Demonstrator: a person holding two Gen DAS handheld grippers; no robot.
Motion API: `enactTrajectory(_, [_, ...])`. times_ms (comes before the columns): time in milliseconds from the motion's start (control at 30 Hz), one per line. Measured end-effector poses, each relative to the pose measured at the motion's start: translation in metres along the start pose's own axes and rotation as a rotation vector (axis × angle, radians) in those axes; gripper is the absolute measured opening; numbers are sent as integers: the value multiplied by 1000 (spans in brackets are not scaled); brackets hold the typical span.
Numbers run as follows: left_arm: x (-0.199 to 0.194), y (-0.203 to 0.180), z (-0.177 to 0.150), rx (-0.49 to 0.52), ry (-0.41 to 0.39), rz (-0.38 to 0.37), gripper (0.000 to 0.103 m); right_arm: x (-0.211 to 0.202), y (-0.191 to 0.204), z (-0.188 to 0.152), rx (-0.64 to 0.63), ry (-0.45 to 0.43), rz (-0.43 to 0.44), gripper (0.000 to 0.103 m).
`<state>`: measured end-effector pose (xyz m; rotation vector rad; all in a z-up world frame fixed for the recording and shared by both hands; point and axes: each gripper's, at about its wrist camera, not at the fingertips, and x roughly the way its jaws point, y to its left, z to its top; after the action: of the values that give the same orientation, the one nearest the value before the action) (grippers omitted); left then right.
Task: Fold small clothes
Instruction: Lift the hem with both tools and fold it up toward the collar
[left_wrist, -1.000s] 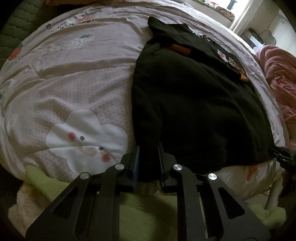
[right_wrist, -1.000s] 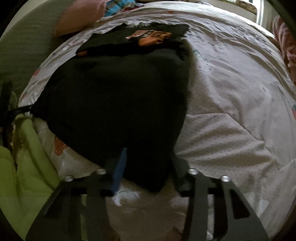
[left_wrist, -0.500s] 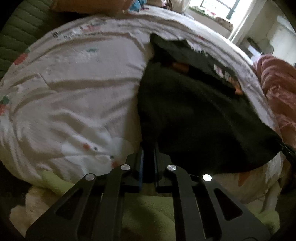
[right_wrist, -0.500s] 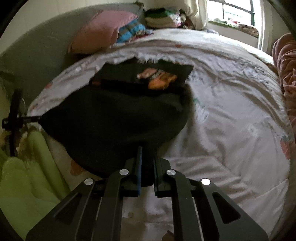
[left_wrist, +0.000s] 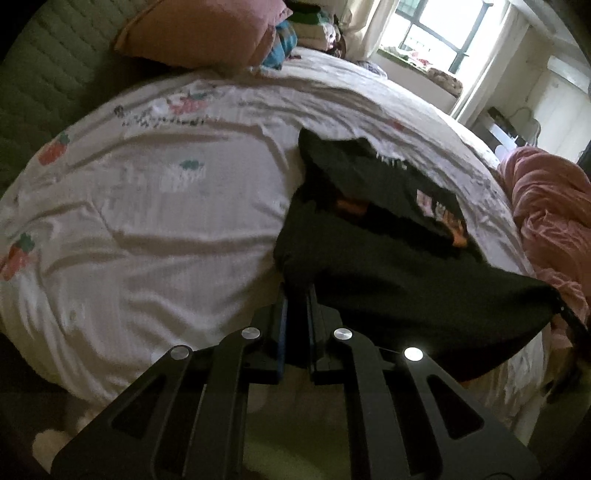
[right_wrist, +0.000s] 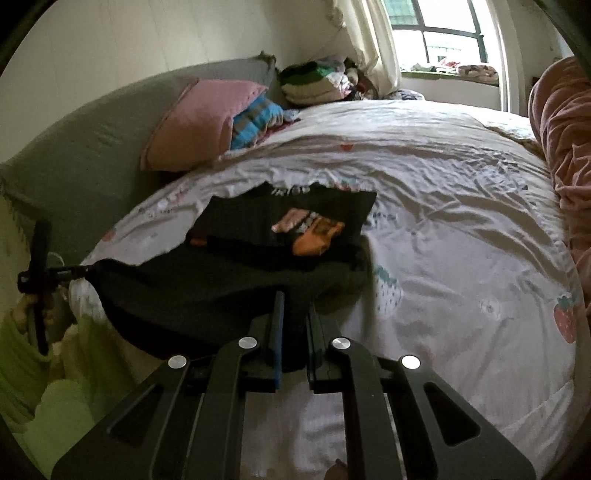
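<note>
A black garment (left_wrist: 388, 266) with an orange and pink print lies on the bed, its far part folded flat and its near hem lifted off the quilt. My left gripper (left_wrist: 295, 295) is shut on the hem's left corner. In the right wrist view the same black garment (right_wrist: 229, 288) hangs stretched between both grippers. My right gripper (right_wrist: 293, 299) is shut on the hem's right corner. The left gripper (right_wrist: 55, 275) shows at the far left of that view, pinching the other corner. The right gripper's tip (left_wrist: 567, 314) appears at the right edge of the left wrist view.
A white quilt (left_wrist: 147, 221) with strawberry prints covers the bed. A pink pillow (right_wrist: 195, 129) and piled clothes (right_wrist: 317, 83) sit by the grey headboard. A pink blanket (left_wrist: 554, 206) is heaped at the right. Light green fabric (right_wrist: 55, 406) lies at the near bed edge.
Both grippers closed on the near hem corners and rose, lifting the hem off the quilt. The cameras tilted up, so the headboard, pillow and window came into view.
</note>
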<state>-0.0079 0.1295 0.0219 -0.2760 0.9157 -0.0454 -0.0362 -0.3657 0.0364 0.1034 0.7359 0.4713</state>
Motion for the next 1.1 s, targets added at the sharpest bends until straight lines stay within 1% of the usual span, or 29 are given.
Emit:
enactTrajectory(200, [-3, -10, 21, 24, -39, 26, 2, -3, -5, 16, 31, -62, -5, 8])
enactTrajectory(600, [-5, -30, 66, 69, -98, 56, 2, 5, -9, 45, 40, -129, -48, 8])
enactTrajectory(733, [0, -31, 78, 64, -105, 57, 2, 9, -11, 56, 39, -147, -59, 8])
enactTrajectory(833, [4, -29, 88, 45, -105, 37, 2, 14, -15, 63, 45, -158, -66, 8])
enactTrajectory(1100, [18, -35, 113, 55, -106, 59, 2, 34, -27, 85, 62, -163, -73, 8])
